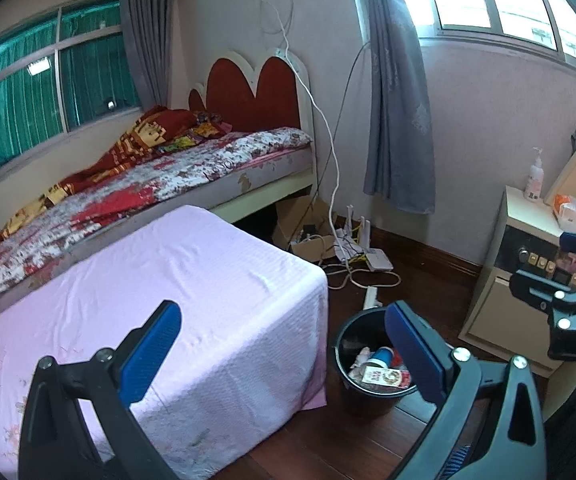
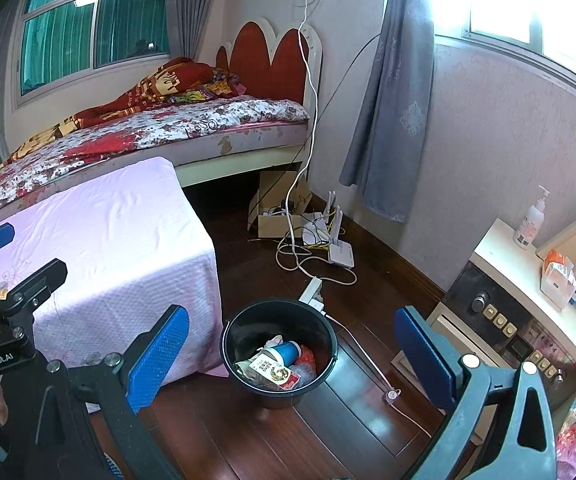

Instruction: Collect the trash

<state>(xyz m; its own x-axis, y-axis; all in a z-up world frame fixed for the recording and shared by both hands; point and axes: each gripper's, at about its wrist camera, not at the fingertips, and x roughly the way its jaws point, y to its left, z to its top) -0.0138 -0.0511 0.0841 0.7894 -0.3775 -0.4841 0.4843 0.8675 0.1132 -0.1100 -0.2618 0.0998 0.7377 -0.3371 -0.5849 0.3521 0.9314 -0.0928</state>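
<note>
A black bucket (image 2: 244,320) stands on the wooden floor beside the low table. It holds trash: a blue paper cup (image 2: 286,351), a red and white packet (image 2: 274,370) and crumpled wrappers. The bucket also shows in the left wrist view (image 1: 346,330), partly behind a blue finger pad (image 1: 414,348). My left gripper (image 1: 284,354) is open and empty, above the table's corner. My right gripper (image 2: 294,358) is open and empty, above the bucket. Each gripper shows at the edge of the other's view.
A low table under a pink cloth (image 2: 108,232) stands left of the bucket. Behind it is a bed (image 2: 148,128). Cables, a router and a cardboard box (image 2: 276,216) lie by the wall. A safe in a white cabinet (image 2: 500,312) stands at right.
</note>
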